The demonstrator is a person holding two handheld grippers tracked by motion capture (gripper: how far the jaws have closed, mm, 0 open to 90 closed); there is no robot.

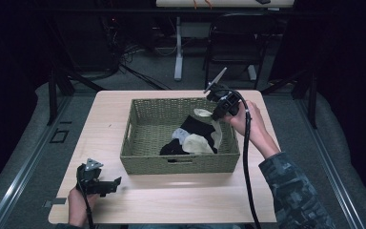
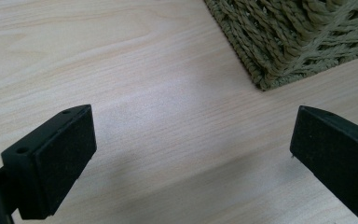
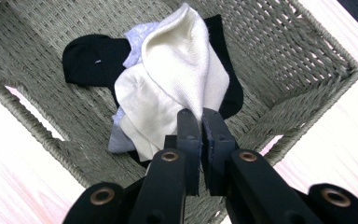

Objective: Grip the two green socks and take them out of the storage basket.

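From the high view, the person's right hand is reaching in from the lower right over the far right corner of the woven basket, wrist bent so the right gripper is pointing down and inward. Its tips are meeting the top of a cream sock, which is lying on a small heap with a black sock and a pale grey sock in the right half of the basket. A camouflage sleeve is running off the bottom edge. The left hand is resting near the front left corner of the wooden table, holding the left gripper level and aimed right toward the basket; the forearm is cut off at the frame's bottom.

In the left gripper view, the left gripper is sitting just above the bare table with its jaws standing wide apart and nothing between them. A corner of the basket is showing at upper right.

In the right gripper view, the right gripper is pinching an edge of the cream sock, jaws pressed together on the fabric. The black sock is lying partly buried beneath it, the grey sock peeking out, its shape hard to make out. The basket is surrounding them.
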